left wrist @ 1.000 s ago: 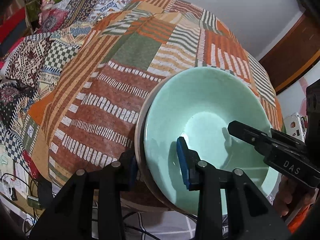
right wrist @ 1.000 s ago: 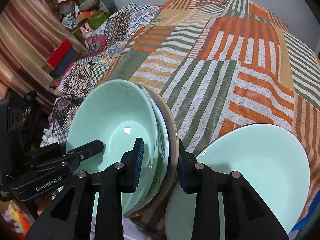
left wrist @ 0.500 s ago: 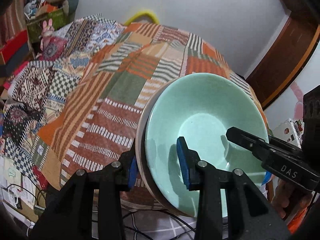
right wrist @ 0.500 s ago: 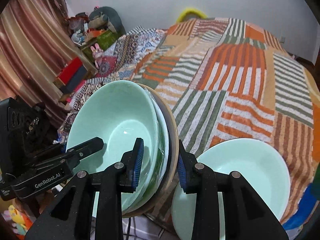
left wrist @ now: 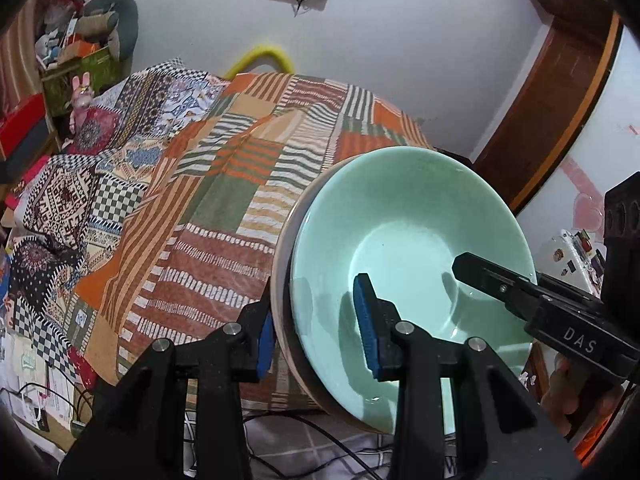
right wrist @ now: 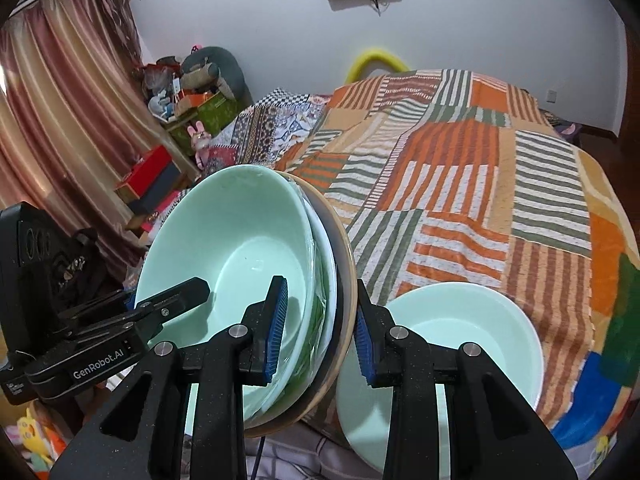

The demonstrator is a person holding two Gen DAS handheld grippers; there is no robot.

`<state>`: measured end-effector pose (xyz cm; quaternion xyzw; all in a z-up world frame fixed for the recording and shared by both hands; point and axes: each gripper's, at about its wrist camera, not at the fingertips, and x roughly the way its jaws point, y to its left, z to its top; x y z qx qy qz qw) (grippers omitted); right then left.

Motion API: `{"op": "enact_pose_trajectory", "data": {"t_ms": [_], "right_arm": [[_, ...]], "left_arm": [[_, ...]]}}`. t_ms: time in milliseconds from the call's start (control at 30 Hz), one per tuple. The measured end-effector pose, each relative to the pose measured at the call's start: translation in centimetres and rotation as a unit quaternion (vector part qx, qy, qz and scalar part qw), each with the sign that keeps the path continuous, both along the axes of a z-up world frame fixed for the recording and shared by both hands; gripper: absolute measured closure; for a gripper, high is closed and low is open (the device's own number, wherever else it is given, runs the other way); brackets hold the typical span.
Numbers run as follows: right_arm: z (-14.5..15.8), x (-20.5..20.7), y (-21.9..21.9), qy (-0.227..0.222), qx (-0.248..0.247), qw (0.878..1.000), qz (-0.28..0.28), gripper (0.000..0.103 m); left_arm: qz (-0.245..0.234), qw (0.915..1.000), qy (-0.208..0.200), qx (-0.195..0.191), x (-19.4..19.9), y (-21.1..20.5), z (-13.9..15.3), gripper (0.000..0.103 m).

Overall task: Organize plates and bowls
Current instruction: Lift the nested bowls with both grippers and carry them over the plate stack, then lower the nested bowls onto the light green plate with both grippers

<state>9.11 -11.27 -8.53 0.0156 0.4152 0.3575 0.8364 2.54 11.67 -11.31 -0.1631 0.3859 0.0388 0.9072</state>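
— Left wrist view: what have I got?
— My left tool (left wrist: 316, 336) is clamped on the near rim of the stack of plates and bowls (left wrist: 404, 236), tilted up off the bed (left wrist: 224, 216).
— And the right?
— My right tool (right wrist: 320, 332) pinches the same stack's opposite rim — one pad inside the top bowl, one outside. A second mint bowl (right wrist: 472, 340) lies on the bed just right of it.
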Motion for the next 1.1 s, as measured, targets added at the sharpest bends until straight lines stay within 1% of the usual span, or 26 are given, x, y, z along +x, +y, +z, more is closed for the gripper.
{"op": "enact_pose_trajectory", "data": {"t_ms": [233, 633, 933, 1100], "right_arm": [[0.3, -0.4, -2.1, -0.004, 0.007, 1.000, -0.018, 0.073], [0.7, -0.7, -6.0, -0.008, 0.011, 0.999, -0.052, 0.073], [0.2, -0.6, -8.8, 0.001, 0.020, 0.998, -0.068, 0.073], [-0.1, -0.5, -9.8, 0.005, 0.022, 0.997, -0.076, 0.073]], "left_arm": [[-0.020, 0.9997, -0.010, 0.007, 0.2, -1.9, 0.7, 0.068], [-0.059, 0.9981, -0.006, 0.013, 1.2, -5.9, 0.8, 0.068], [-0.072, 0.9970, 0.010, 0.026, 2.4, -8.8, 0.3, 0.068], [-0.078, 0.9962, 0.025, 0.027, 3.0, -10.1, -0.6, 0.068]]}}
